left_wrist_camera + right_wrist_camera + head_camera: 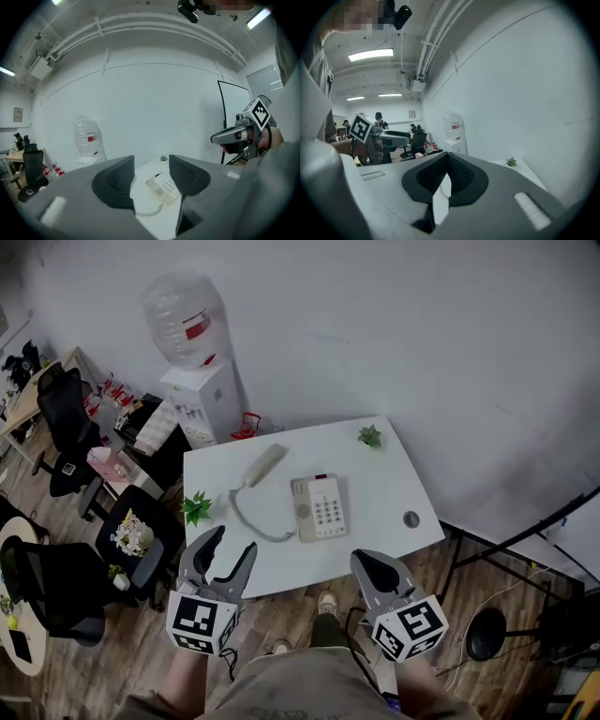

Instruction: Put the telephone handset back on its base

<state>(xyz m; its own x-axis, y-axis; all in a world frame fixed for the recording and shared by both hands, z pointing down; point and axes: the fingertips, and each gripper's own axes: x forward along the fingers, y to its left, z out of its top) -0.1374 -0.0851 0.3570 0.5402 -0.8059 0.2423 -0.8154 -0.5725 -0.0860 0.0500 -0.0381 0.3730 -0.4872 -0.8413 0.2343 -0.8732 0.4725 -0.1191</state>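
On the white table (394, 479) the pale telephone base (319, 507) lies with its keypad up. Its handset (265, 465) lies off the base, up and to the left, joined to it by a coiled cord (251, 523). My left gripper (234, 542) hovers over the table's near edge, left of the base, jaws open and empty. In the left gripper view the base (163, 187) shows between the open jaws of that gripper (151, 164). My right gripper (367, 564) is held near the front edge, right of the base, shut on nothing (447, 158).
A water dispenser (202, 381) stands behind the table's left corner. Small green plants sit at the far right (370, 437) and left edge (197, 507). A round disc (411, 518) lies near the right edge. Office chairs (131, 540) stand on the left.
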